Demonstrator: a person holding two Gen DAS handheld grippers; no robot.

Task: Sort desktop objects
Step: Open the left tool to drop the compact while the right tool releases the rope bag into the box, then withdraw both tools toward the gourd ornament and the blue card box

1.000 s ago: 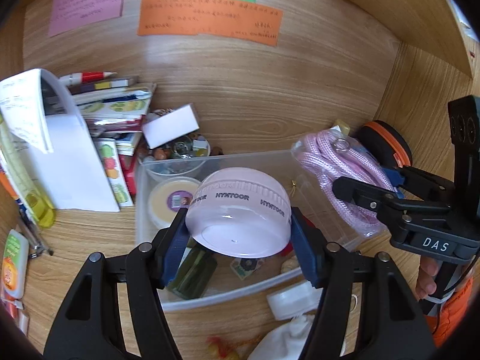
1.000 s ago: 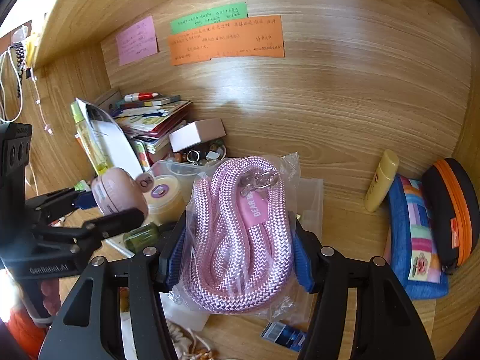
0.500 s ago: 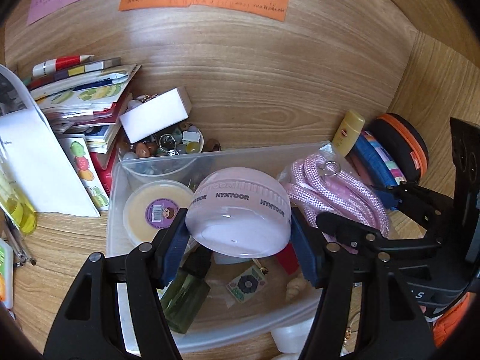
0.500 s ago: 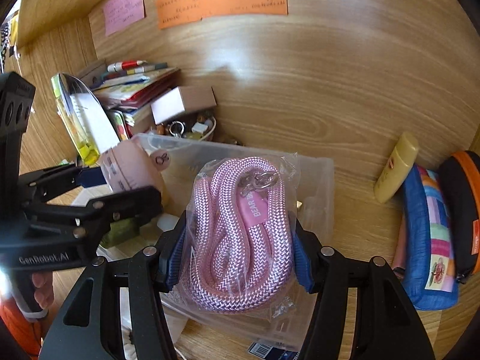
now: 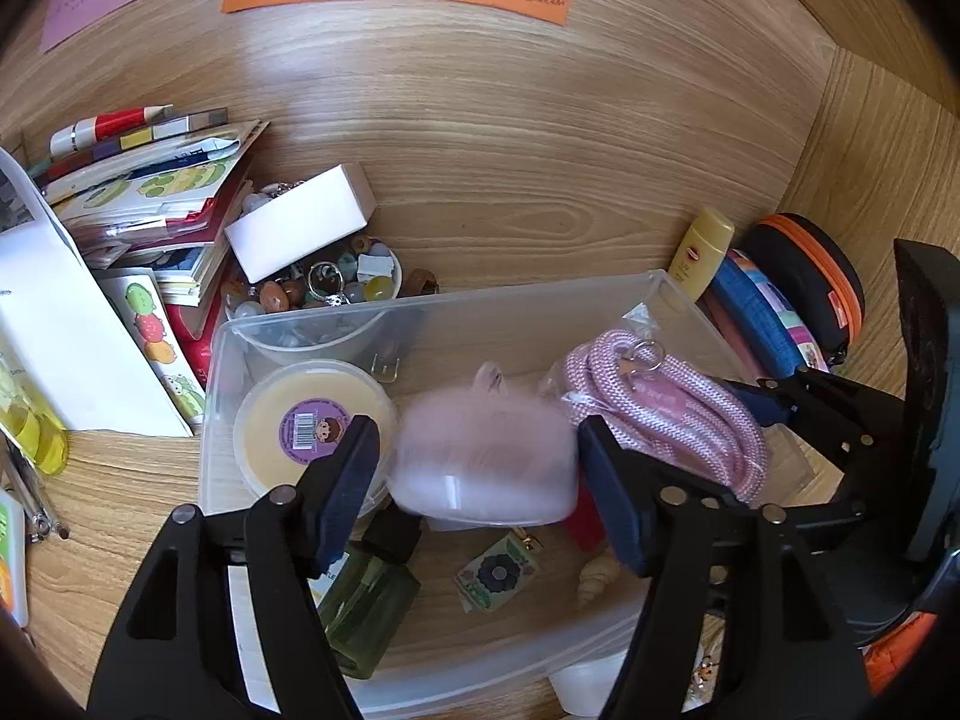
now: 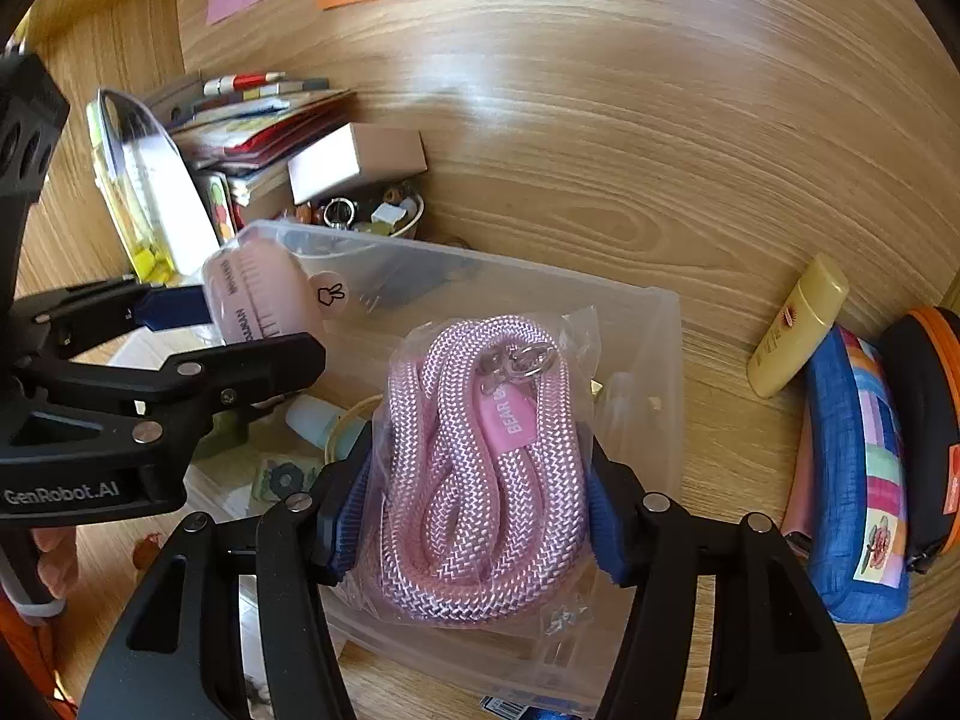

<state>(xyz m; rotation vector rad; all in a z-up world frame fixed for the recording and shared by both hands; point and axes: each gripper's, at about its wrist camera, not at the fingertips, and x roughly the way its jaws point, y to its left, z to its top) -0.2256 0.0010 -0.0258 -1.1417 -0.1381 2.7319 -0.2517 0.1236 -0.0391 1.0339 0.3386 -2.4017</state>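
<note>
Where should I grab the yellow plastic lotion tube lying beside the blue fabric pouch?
Probably across the middle of the yellow plastic lotion tube, coming from above and its open left side: its body is slim there, and the blue fabric pouch crowds its right.

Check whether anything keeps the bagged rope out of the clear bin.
Nothing visible does. The rope hangs over the bin's right end; the left gripper and a pink timer are beside it, over the middle. Under the rope the floor is hidden.
</note>
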